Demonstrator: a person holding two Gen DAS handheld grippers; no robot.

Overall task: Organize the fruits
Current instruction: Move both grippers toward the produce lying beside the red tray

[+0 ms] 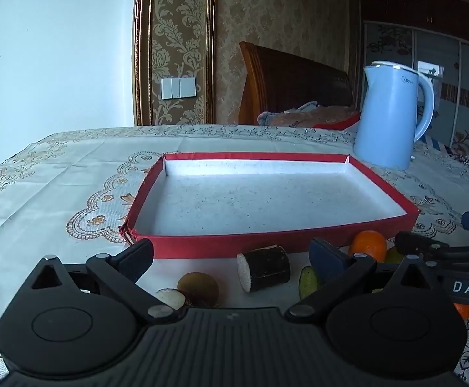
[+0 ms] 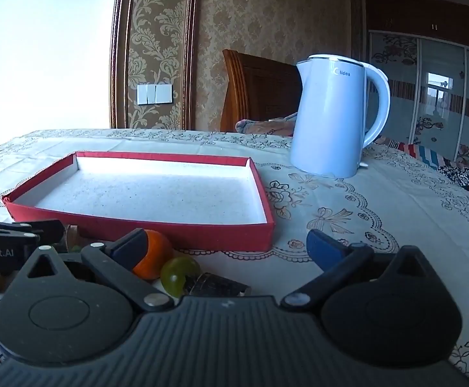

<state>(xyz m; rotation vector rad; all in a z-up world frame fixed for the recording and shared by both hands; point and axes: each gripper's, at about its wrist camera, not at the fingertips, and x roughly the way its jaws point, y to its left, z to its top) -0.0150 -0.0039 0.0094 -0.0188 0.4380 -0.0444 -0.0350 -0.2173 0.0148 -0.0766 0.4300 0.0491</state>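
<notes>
Between the two grippers and the near wall of the red tray (image 1: 202, 246), the fruits lie on the tablecloth (image 1: 56, 177): an orange (image 1: 368, 242), a green grape (image 2: 178, 271), a brown round fruit (image 1: 198, 287) and a dark cut cane piece (image 1: 265, 267). The tray is empty, at 12 o'clock. The left gripper (image 1: 234, 254) and the right gripper (image 2: 224, 245) both have their jaws wide apart and hold nothing. I judge it best to centre one fruit between the pads and close gently, because round ones may roll. The blue kettle (image 2: 328, 119) stands at 1 o'clock.

Red tray (image 1: 221, 245), pale blue kettle (image 1: 392, 116), orange fruit (image 1: 368, 242), floral-patterned tablecloth (image 1: 56, 174).
</notes>
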